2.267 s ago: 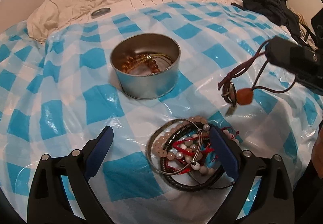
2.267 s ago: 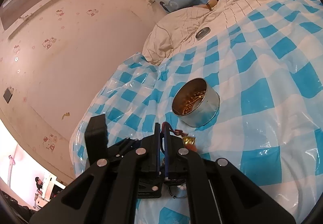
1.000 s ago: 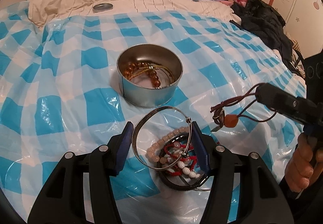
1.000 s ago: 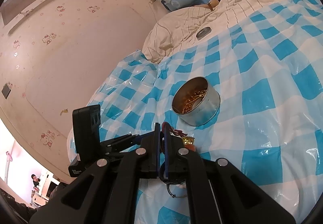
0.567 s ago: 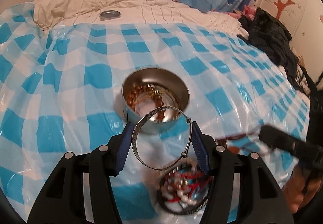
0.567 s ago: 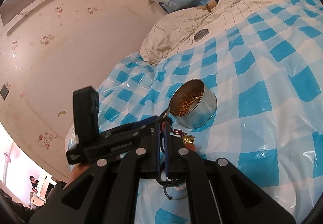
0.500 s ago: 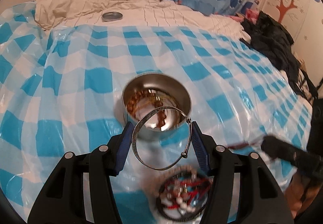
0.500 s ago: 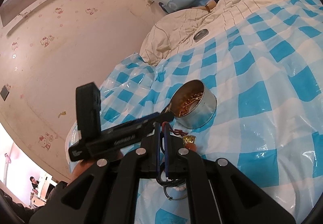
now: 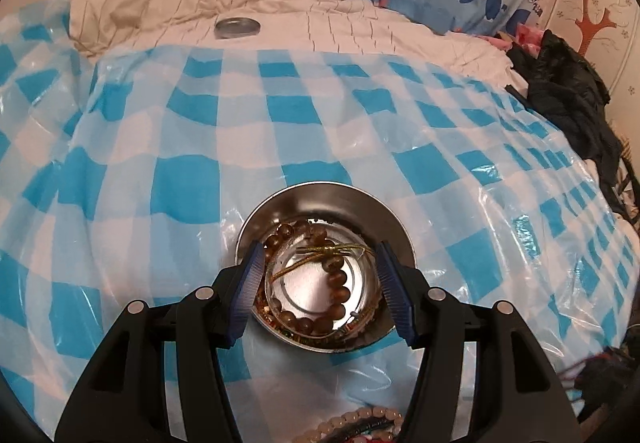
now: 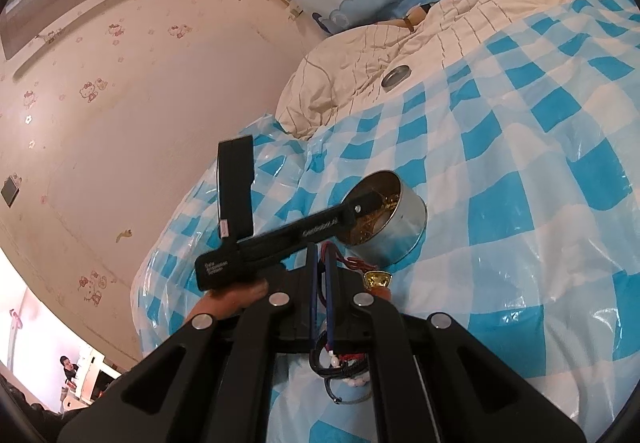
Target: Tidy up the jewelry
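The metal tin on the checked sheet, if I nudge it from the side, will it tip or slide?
The tin looks low and wide, so it would probably slide rather than tip. The glossy plastic sheet under it likely offers little grip, though its wrinkles and the soft bed could catch the base. It looks thin-walled, so probably light even with bracelets inside.

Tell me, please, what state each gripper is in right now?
Left gripper: closed on the bangle, over the tin.
Right gripper: closed on the cord.
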Tool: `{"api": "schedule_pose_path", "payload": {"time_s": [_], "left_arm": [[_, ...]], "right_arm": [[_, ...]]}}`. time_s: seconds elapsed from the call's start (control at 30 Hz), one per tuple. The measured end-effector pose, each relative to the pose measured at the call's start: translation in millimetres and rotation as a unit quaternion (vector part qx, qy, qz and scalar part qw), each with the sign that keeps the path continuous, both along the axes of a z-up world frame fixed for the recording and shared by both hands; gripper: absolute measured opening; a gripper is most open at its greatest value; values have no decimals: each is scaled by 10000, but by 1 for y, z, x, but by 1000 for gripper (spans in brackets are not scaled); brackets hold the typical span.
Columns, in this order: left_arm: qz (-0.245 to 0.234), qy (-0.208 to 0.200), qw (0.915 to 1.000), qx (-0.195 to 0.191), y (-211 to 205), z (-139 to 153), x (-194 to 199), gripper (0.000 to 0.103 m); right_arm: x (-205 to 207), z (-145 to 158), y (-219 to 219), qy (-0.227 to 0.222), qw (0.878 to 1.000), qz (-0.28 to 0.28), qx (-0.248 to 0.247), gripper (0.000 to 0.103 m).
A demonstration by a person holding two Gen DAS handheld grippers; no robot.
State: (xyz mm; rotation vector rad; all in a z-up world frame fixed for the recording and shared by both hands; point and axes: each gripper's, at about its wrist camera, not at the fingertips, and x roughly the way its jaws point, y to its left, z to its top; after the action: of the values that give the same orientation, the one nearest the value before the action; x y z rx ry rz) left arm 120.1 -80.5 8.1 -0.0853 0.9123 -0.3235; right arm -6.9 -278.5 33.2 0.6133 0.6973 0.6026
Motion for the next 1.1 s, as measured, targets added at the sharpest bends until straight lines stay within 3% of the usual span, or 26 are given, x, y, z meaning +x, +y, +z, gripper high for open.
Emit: {"api": "schedule_pose_path", "payload": {"time_s": [0.23, 0.43, 0.5, 0.57, 0.6, 0.8, 0.87, 1.1], "left_arm": [[494, -102, 9973, -536, 49, 22, -17, 64], [838, -180, 9951, -501, 79, 31, -36, 71], [797, -217, 9958, -399, 80, 32, -39, 73], [763, -226, 9965, -266, 80, 32, -42, 73], [759, -228, 9966, -235, 81, 33, -43, 73], [710, -322, 9970, -4, 77, 37, -56, 80], [687, -314, 9971, 127, 75, 32, -69, 82], [481, -212, 9970, 563, 64, 13, -87, 82]], "right_arm": [[20, 19, 14, -163, 9998, 83, 72, 4], [62, 28, 41, -203, 9986, 330, 366, 4], [83, 17, 49, -51, 9999, 84, -60, 8], [95, 8, 51, 120, 9979, -216, -599, 30], [99, 2, 47, 239, 9960, -399, -759, 30], [65, 1, 32, 191, 9921, -395, -1175, 40], [43, -2, 27, 208, 9908, -333, -1296, 53], [0, -34, 21, 681, 9875, -265, -1399, 55]]}}
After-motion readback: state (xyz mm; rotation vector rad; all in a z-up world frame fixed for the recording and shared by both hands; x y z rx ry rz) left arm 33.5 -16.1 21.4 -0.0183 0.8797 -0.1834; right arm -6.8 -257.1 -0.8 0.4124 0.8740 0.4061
